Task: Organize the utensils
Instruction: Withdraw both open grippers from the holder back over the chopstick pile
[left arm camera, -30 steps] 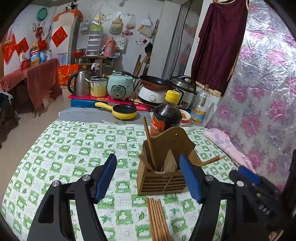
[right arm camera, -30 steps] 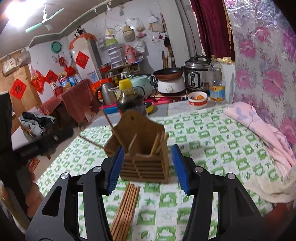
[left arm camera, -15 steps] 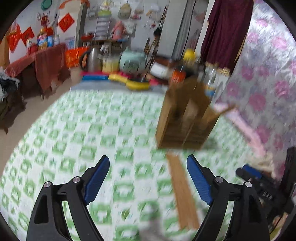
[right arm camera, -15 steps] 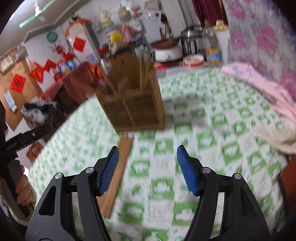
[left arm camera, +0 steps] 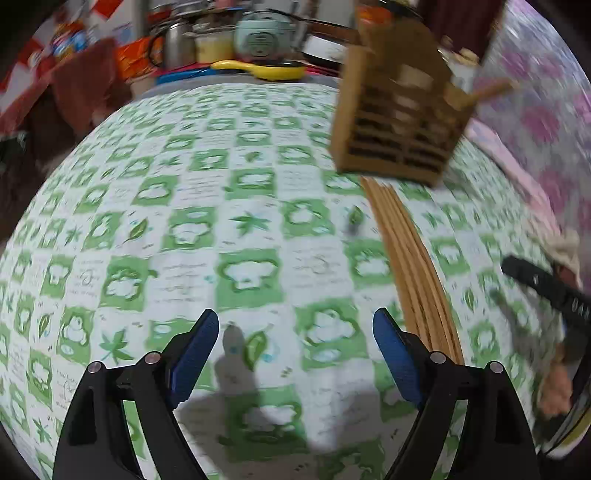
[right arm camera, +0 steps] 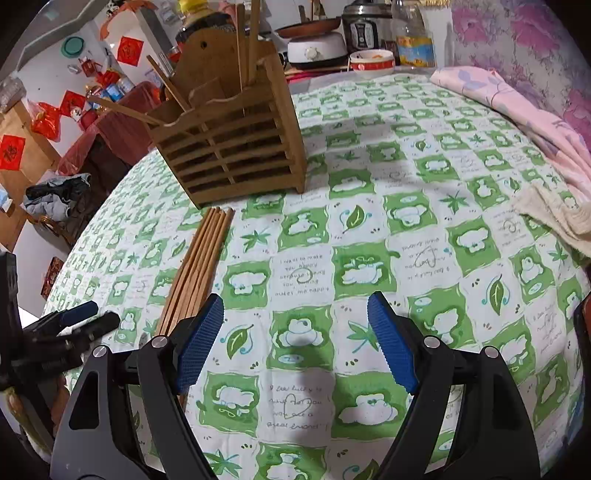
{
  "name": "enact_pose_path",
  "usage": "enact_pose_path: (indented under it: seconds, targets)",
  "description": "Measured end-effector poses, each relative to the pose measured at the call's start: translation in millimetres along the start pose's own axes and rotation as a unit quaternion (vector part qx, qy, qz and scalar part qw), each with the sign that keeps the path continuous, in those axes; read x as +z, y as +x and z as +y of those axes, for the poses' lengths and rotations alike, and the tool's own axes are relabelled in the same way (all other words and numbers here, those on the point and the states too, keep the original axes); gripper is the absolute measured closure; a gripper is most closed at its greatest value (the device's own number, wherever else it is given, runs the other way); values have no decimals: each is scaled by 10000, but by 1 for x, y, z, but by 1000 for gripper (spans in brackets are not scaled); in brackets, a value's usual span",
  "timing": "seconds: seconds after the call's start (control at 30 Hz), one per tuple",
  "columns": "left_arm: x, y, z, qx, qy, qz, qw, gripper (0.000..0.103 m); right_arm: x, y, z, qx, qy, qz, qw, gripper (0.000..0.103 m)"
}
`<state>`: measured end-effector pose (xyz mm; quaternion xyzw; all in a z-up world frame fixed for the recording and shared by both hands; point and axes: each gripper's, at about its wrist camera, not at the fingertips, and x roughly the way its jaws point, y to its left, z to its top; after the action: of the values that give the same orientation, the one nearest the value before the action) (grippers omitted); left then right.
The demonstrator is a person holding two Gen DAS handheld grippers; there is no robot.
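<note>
A wooden slatted utensil holder stands on the green-and-white checked tablecloth, with a few chopsticks upright or leaning in it. A bundle of several wooden chopsticks lies flat in front of it, seen in the left wrist view as chopsticks below the holder. My left gripper hangs open low over the cloth, left of the bundle, nothing between its pads. My right gripper is to the right of the bundle, its jaws opening and empty.
A pink cloth and a beige towel lie along the table's right side. A bowl, cookers and a dark bottle stand behind the holder. The other gripper's black body shows at the right edge.
Both grippers have come down toward the tablecloth and tipped downward, so the holder sits higher in each view. Both pairs of jaws stand wider apart than before.
</note>
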<state>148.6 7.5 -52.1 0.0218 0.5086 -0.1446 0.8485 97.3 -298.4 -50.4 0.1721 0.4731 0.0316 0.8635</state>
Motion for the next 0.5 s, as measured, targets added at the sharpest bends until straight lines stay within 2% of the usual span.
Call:
enact_pose_path:
  seconds: [0.1, 0.27, 0.37, 0.5]
  targets:
    - [-1, 2, -7, 46, 178, 32, 9998, 19, -1, 3, 3, 18, -64, 72, 10000, 22]
    - [1, 12, 2, -43, -66, 278, 9996, 19, -8, 11, 17, -28, -436, 240, 9988, 22]
    - [2, 14, 2, -57, -47, 315, 9995, 12, -12, 19, 24, -160, -647, 365, 9971, 21]
    - [0, 21, -13, 268, 345, 409, 9982, 6, -17, 29, 33, -378, -969, 467, 9935, 11]
